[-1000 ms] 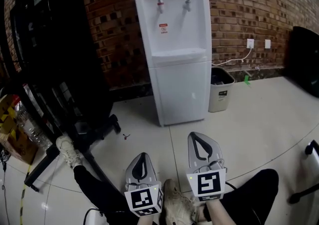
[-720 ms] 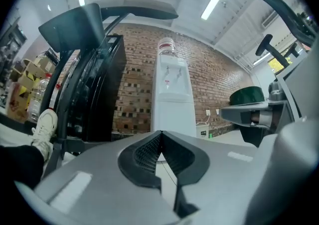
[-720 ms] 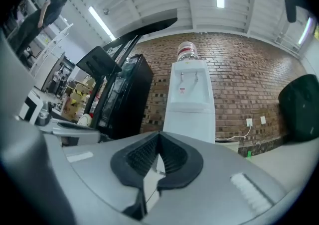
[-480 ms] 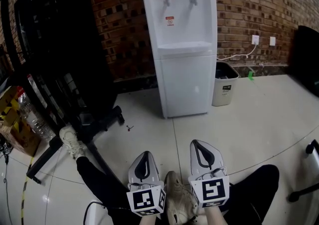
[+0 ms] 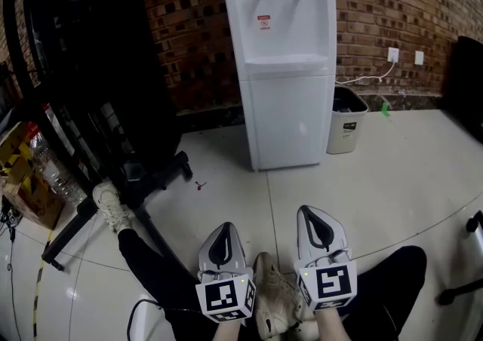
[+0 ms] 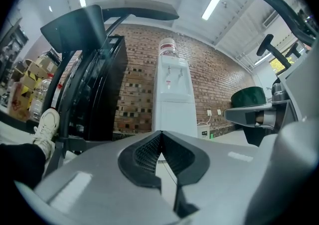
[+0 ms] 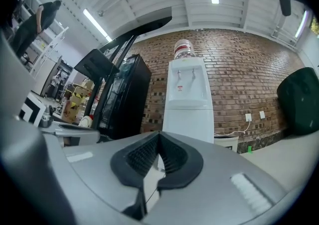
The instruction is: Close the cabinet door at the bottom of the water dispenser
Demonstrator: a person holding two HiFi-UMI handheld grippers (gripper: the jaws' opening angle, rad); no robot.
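Note:
A white water dispenser (image 5: 285, 45) stands against the brick wall, far ahead of me. Its bottom cabinet door (image 5: 290, 122) lies flush with the body, shut. It also shows in the left gripper view as a white dispenser (image 6: 172, 99) and in the right gripper view (image 7: 189, 104), a bottle on top. My left gripper (image 5: 223, 238) and right gripper (image 5: 317, 219) hang low over the person's lap, both shut with nothing between the jaws, well short of the dispenser. The tips meet in each gripper view (image 6: 159, 133) (image 7: 158, 134).
A grey waste bin (image 5: 347, 128) stands right of the dispenser, with wall sockets (image 5: 393, 54) and a cable above it. A black rack and machine (image 5: 83, 68) fill the left. The person's legs and white shoes (image 5: 272, 302) lie below the grippers. Cardboard boxes (image 5: 23, 188) sit far left.
The head view has shifted, so the dispenser now sits further right and higher in frame. Both grippers sit slightly lower and further right in frame, still shut and empty.

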